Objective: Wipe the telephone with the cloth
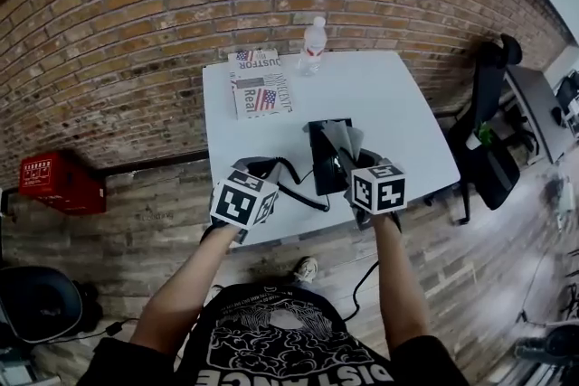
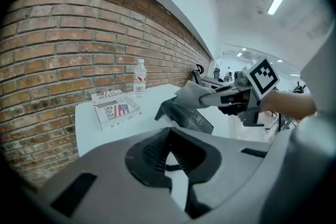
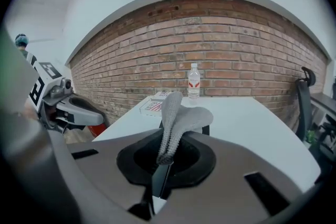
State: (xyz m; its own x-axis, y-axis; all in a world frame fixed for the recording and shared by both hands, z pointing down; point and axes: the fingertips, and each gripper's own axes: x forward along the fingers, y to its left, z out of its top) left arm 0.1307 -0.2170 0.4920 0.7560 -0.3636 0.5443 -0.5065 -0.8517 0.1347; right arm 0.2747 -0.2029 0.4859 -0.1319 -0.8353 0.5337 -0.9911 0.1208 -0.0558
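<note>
A black telephone [image 1: 327,160] stands near the front of the white table [image 1: 389,95]. Its handset [image 1: 260,166] lies off to the left, joined by a coiled cord [image 1: 298,193]. My right gripper [image 1: 349,162] is shut on a grey cloth [image 1: 344,138], which rests on the telephone's top. In the right gripper view the cloth [image 3: 176,118] sticks up from the right gripper [image 3: 164,157]. My left gripper [image 1: 251,174] hovers over the handset. In the left gripper view its jaws [image 2: 168,139] meet at the tips with nothing between them, and the telephone [image 2: 186,115] sits beyond.
A water bottle [image 1: 313,45] and a folded newspaper [image 1: 260,86] sit at the table's far edge against the brick wall. A black office chair [image 1: 488,131] stands to the right. A red crate [image 1: 54,178] is on the floor at the left.
</note>
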